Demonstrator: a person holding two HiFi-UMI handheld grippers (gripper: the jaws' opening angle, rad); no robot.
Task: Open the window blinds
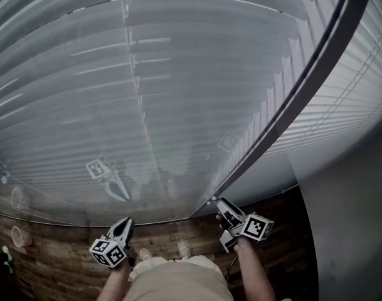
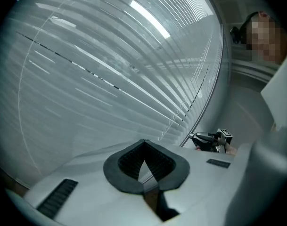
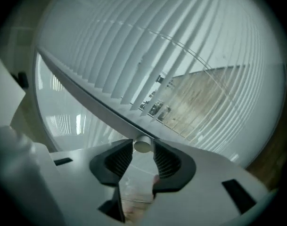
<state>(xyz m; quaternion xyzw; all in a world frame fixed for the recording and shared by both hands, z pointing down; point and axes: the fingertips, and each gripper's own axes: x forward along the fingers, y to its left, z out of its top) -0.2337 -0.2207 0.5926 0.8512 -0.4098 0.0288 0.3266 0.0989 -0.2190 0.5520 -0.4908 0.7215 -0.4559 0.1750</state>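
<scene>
Head view first: the blinds [image 1: 178, 93] cover the window right in front of you, slats mostly closed. The thin tilt wand [image 1: 290, 108] runs down their right side into your right tool [image 1: 219, 204], while your left tool [image 1: 125, 223] sits low near the glass. The left gripper view shows that tool pinched shut on nothing. In the right gripper view the right tool is clamped narrow on the wand's round end cap, which I'd guess is light, stiff, slick plastic, so grip firmly near the cap, twist gently, and don't yank those flimsy slats.
</scene>
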